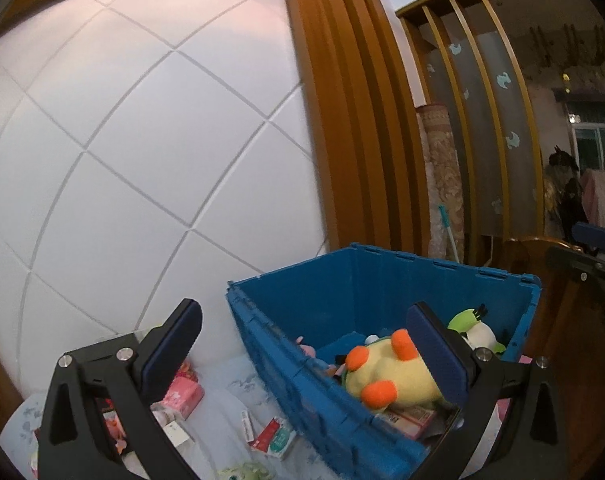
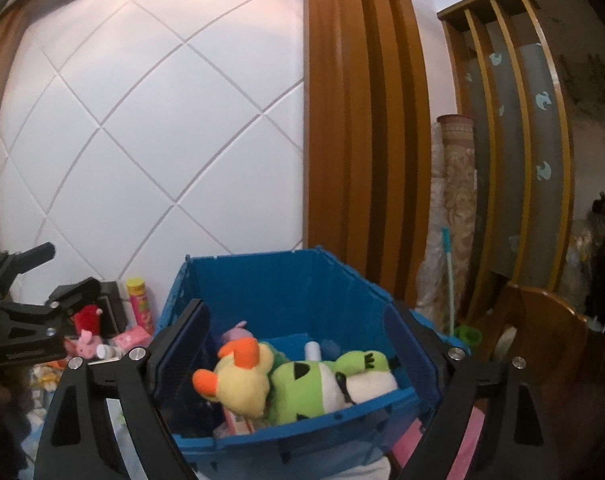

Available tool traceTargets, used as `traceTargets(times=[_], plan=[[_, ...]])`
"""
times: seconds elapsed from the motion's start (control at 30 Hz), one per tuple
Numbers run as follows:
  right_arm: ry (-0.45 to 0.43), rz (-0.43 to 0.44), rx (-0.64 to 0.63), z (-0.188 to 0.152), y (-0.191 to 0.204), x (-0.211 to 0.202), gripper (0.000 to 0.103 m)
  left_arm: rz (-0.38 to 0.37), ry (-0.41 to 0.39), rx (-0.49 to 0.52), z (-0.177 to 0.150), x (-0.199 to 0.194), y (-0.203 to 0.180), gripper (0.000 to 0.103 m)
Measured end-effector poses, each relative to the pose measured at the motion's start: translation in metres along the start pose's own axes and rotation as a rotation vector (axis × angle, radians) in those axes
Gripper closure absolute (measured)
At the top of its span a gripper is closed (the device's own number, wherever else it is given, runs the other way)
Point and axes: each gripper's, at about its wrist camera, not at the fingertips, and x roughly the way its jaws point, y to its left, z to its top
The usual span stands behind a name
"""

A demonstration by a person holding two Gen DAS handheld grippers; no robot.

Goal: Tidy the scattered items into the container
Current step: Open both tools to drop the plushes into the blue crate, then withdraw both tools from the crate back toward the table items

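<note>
A blue plastic crate (image 1: 342,280) (image 2: 294,280) stands on a bed with a pale floral sheet. In it lie a yellow plush with orange feet (image 1: 394,380) (image 2: 242,376), a green and white plush (image 2: 326,384) (image 1: 474,328), a pink plush and flat boxes. My left gripper (image 1: 306,356) is open and empty over the crate's left wall. My right gripper (image 2: 298,352) is open and empty above the crate's near side. Scattered items lie left of the crate: a pink box (image 1: 182,394), a red and white packet (image 1: 274,436), small white boxes.
A white padded headboard (image 1: 142,140) rises behind the bed, with wooden slats (image 1: 354,120) to its right. A yellow and pink can (image 2: 140,304), a red plush and a pink pig toy (image 2: 84,338) lie left of the crate. A rolled carpet (image 2: 458,200) and a wooden chair (image 2: 542,340) stand right.
</note>
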Motion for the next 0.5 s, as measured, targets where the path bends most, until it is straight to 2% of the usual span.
traceTargets(times=[0.27, 0.5], plan=[[-0.007, -0.002, -0.001, -0.022, 0.048, -0.030, 0.008, 0.027, 0.003, 0.011, -0.041, -0.057, 0.042, 0.000], [0.026, 0.018, -0.002, -0.047, 0.103, -0.060, 0.007, 0.025, 0.059, 0.006, -0.072, -0.103, 0.082, 0.000]])
